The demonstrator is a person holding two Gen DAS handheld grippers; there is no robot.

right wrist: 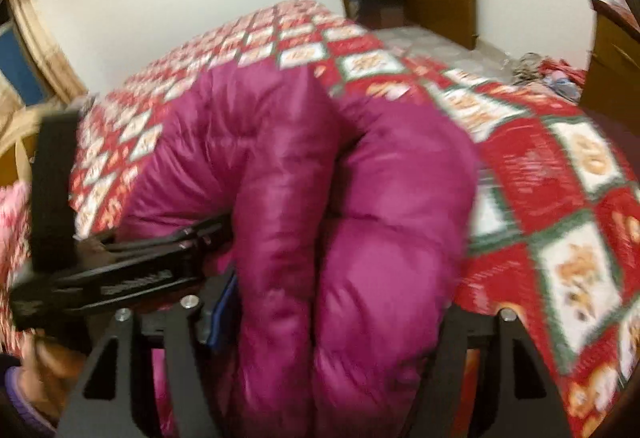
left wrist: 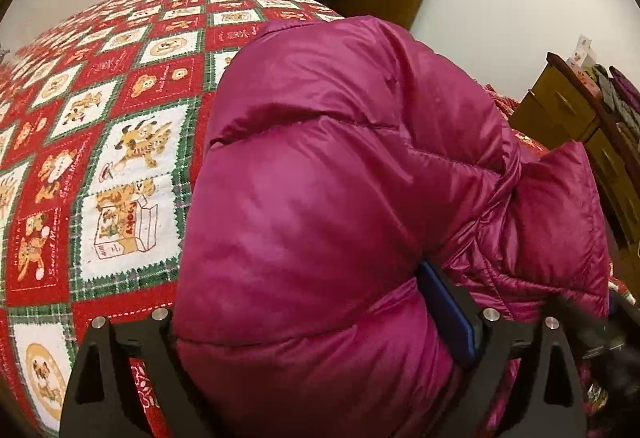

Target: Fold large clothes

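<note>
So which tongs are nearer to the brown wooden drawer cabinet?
Right, probably. The right tongs sit between the left tongs and the brown wooden drawer cabinet; both grip the magenta quilted jacket.

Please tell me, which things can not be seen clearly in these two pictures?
- Left hand-held gripper fingertips: left wrist view, buried in the magenta puffer jacket.
- Right hand-held gripper fingertips: right wrist view, hidden by the same jacket.
- Bedspread pattern: right wrist view, smeared by motion blur.
- Jacket's lower part: cut off by the bottom edge in both views.
</note>
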